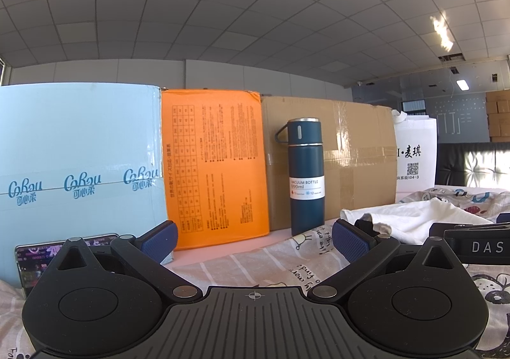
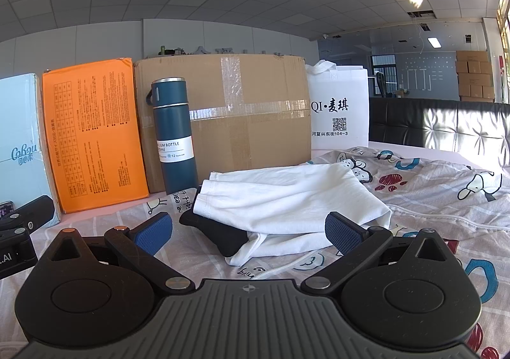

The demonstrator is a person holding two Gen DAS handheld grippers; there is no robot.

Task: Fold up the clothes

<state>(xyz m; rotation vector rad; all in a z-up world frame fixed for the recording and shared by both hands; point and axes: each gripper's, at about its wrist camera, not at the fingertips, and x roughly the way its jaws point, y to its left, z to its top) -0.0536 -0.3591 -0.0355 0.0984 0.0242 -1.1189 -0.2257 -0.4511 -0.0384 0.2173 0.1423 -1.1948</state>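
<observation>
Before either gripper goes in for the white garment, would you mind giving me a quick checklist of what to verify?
1. Left gripper open and holding nothing: ok.
2. Right gripper open and holding nothing: ok.
3. White garment lies straight ahead of the right gripper: ok.
4. Garment spread flat for folding: not ok, it is bunched, with a black piece showing at its near edge.
5. Vacuum bottle stands apart from the garment: ok, though close behind it.
6. Whether the black piece is a separate item: cannot tell.

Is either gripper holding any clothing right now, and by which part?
Nothing is held. The left gripper and right gripper are both open; the crumpled white garment lies loose on the bed.
</observation>
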